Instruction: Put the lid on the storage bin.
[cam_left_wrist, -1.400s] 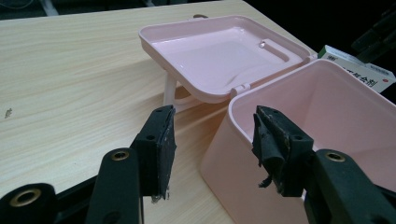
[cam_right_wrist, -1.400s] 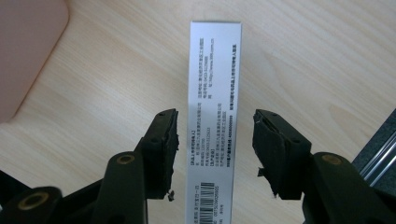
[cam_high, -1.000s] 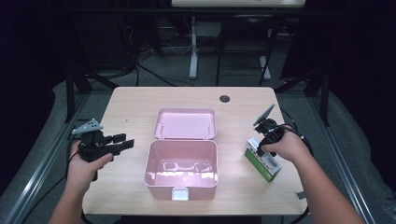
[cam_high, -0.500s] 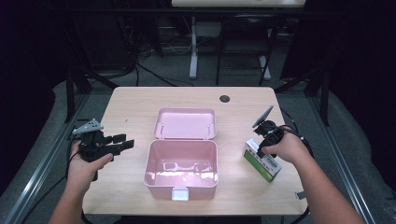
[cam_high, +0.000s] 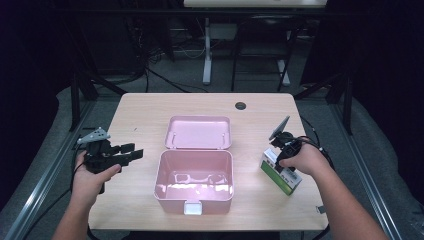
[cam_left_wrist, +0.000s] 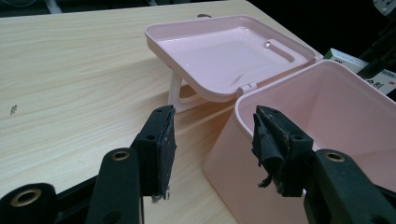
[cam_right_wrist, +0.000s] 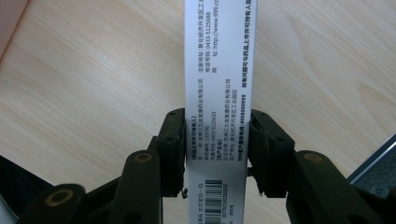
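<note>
At far left in the high view, left gripper (cam_high: 132, 152) held just above the table (cam_high: 145, 112) near its left edge, jaws apart and gripping nothing, aimed toward the box (cam_high: 195, 196). At centre, pink plastic box, rounded, open, glossy inside, with a white latch on the near wall; lid (cam_high: 198, 132) swung back behind it, lying inside-up on the wood. At right, well apart from the box, carton (cam_high: 281, 176) near the table's right edge: white with a green side, slim, lying at a slant. Over its far end, right gripper (cam_high: 281, 159), largely covered by the hand (cam_high: 304, 160). From the high view alone, no telling how those jaws stand. Settled by the right gripper view: black pads against both long sides of the carton, clamped on it, jaws just eased open a little with the carton between them; also a white face with small black print and a barcode close to the jaws, unreadable from above. From the left gripper view, low and close: frayed pads, the lid's white hinge arm propping it off the table, a corner of the carton past the box's far rim.
</note>
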